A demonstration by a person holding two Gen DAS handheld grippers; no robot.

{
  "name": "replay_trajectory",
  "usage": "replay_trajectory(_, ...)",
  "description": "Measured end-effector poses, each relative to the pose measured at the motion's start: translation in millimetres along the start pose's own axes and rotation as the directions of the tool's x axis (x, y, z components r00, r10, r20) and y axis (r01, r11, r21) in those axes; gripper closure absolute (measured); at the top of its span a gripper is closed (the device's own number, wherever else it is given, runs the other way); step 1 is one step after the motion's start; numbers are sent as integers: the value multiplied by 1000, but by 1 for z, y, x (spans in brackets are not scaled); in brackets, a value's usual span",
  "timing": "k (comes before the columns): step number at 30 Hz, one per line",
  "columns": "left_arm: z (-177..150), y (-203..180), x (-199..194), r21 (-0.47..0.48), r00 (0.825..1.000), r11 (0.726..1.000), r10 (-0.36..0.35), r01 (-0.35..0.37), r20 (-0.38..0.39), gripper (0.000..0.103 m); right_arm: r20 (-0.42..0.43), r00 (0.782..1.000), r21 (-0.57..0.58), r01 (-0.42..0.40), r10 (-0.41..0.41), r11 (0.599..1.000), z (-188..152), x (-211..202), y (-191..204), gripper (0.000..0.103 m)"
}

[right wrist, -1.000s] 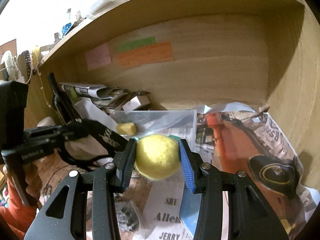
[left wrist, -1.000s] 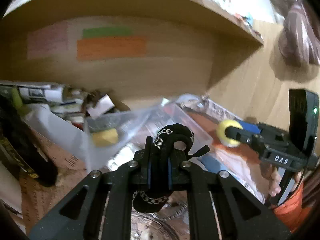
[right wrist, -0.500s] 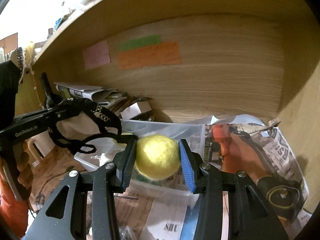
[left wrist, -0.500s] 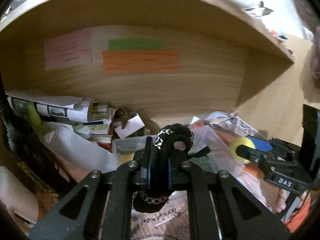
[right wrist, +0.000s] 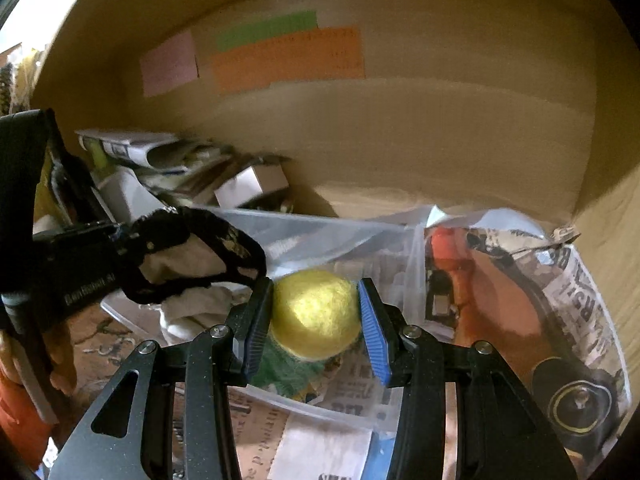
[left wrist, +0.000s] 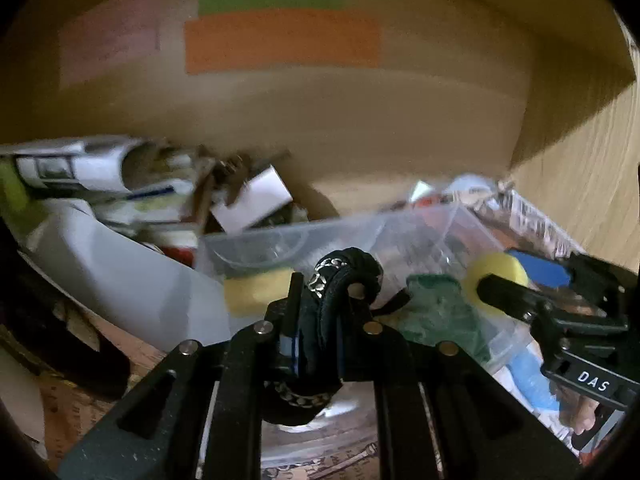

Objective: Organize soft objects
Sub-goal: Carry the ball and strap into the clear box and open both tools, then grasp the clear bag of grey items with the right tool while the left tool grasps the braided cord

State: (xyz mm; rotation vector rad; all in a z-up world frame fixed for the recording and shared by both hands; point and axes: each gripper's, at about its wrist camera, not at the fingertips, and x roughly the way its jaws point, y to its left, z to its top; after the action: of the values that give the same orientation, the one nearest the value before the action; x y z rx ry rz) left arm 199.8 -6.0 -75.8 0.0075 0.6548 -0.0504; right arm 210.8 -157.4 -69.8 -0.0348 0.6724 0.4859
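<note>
My left gripper (left wrist: pixel 316 336) is shut on a black fabric band with a silver chain pattern (left wrist: pixel 340 276); the band shows in the right wrist view (right wrist: pixel 192 252) above the clear plastic bin (right wrist: pixel 320 236). My right gripper (right wrist: pixel 314 320) is shut on a yellow felt ball (right wrist: pixel 316 312) and holds it over the bin. The ball also shows in the left wrist view (left wrist: pixel 496 272). In the bin (left wrist: pixel 420 232) lie a yellow sponge (left wrist: pixel 256 288) and a green cloth (left wrist: pixel 440 308).
The bin stands on newspaper (right wrist: pixel 540 288) inside a wooden shelf nook with a side wall (right wrist: pixel 612 240) at the right. Rolled papers and a small white box (left wrist: pixel 252 200) are piled at the back left. Coloured notes (right wrist: pixel 288 56) are stuck on the back wall.
Both grippers have moved forward and down toward the bin. The band and the ball now hang over its inside. Both grips are unchanged.
</note>
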Motion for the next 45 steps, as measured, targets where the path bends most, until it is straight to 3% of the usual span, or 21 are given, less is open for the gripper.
replay_trajectory(7,-11,-11,11,35,999,999,-6,8,-45,87,-58,998,-10,4,-5,1000,-5,16,0,62)
replay_trajectory(14,-16,-14,7,30,998,999,-16,18,-61,50,-80,997,-21,-2,0,1000,-4,14,0,57)
replay_trajectory(21,-23,-9,-20,7,999,999,-36,37,-34,33,-37,999,-43,2,-4,999,-4,-7,5,35)
replay_trajectory(24,-24,-9,-36,14,1000,999,-31,31,-4,29,-5,1000,-45,-2,2,999,-3,-22,8,33)
replay_trajectory(29,-26,-7,-72,8,997,1000,-25,24,74,8,49,999,-55,-9,12,998,-3,-46,14,31)
replay_trajectory(31,-27,-6,-84,3,995,1000,-28,27,97,3,72,997,-58,-11,15,998,-5,-56,18,25)
replay_trajectory(32,-27,-5,-88,0,994,1000,-30,30,106,1,88,996,-62,-11,16,998,-7,-61,20,21)
replay_trajectory(37,-40,-4,-102,9,994,999,-54,53,95,0,110,993,-69,-25,33,997,-19,-78,25,20)
replay_trajectory(45,-79,-2,-76,-4,996,997,-73,73,-45,0,43,998,-73,-50,53,996,-52,-77,38,20)
